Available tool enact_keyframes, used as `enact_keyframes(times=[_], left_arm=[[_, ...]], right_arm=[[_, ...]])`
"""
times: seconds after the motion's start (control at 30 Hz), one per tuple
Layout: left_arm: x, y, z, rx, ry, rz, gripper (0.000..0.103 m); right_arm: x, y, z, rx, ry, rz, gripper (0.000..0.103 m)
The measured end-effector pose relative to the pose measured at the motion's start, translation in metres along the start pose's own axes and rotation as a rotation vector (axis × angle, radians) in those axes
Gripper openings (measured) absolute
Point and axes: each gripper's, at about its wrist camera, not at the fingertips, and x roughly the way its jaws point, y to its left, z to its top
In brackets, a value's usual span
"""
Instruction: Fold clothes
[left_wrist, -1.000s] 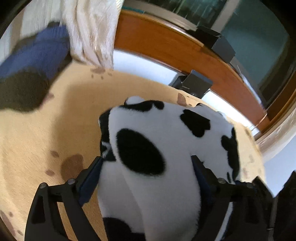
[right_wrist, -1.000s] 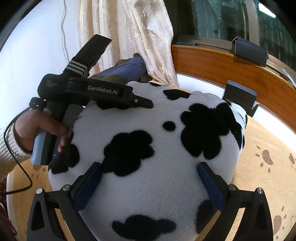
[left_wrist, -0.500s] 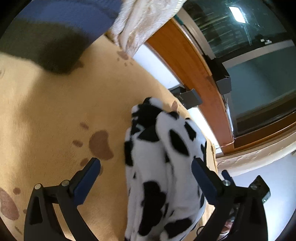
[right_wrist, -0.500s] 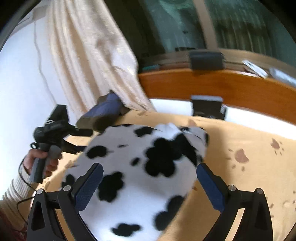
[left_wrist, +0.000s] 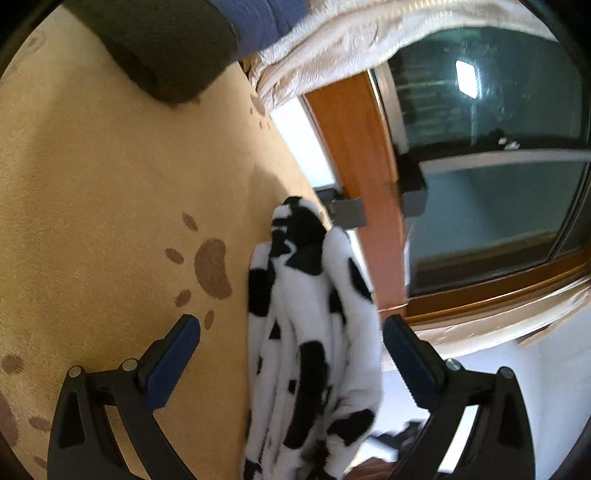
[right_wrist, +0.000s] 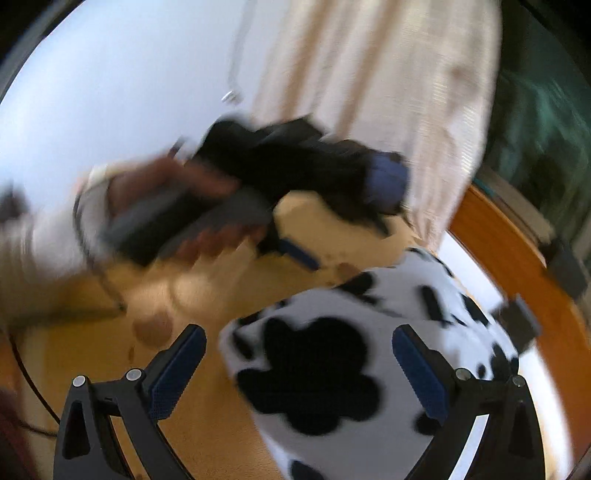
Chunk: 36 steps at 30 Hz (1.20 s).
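A black-and-white cow-print fleece garment (left_wrist: 314, 332) lies folded in a bundle on a tan blanket (left_wrist: 92, 221) with brown paw prints. My left gripper (left_wrist: 291, 328) hovers over the bundle's near end, jaws wide open, neither pad touching the fleece. In the blurred right wrist view the same garment (right_wrist: 351, 369) fills the lower right. My right gripper (right_wrist: 299, 339) is open above it, the left finger over bare blanket. A hand (right_wrist: 147, 192) holds the left gripper (right_wrist: 295, 254) up and to the left, clear of the garment.
A dark blue and black folded garment (left_wrist: 166, 44) lies at the blanket's far end under a cream curtain (left_wrist: 351, 37). A wooden sill (left_wrist: 362, 184) with dark box-like fittings (left_wrist: 413, 184) and a window run along the right. A white wall (right_wrist: 110, 92) stands behind.
My left gripper has drawn back from the cow-print garment and rolled, so the bundle looks smaller. My right gripper has pulled away and swung left; the garment now sits lower right there.
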Motion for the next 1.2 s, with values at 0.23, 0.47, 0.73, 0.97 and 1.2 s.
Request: enact_keyframes(times=[0.23,0.47,0.73,0.97,1.2], left_arm=[[0.002,-0.002,-0.001,0.017,-0.009,0.016,0.102],[0.002,0.000,-0.005,0.051,0.008,0.033,0.102],[0.001,0.001,-0.007,0.060,0.002,0.022,0.102],[0.003,-0.001,-0.008,0.082,0.003,0.036,0.103],[0.001,0.000,-0.010,0.085,-0.003,0.028,0.103]], right_arm=[[0.033,0.010,-0.003,-0.051,0.086,-0.003,0.102],[0.048,0.023,-0.008,-0.201,0.166,-0.020,0.103],[0.052,0.019,0.002,-0.220,0.226,-0.005,0.102],[0.050,0.007,0.008,-0.211,0.259,0.026,0.092],[0.056,0.021,0.003,-0.324,0.267,-0.139,0.069]])
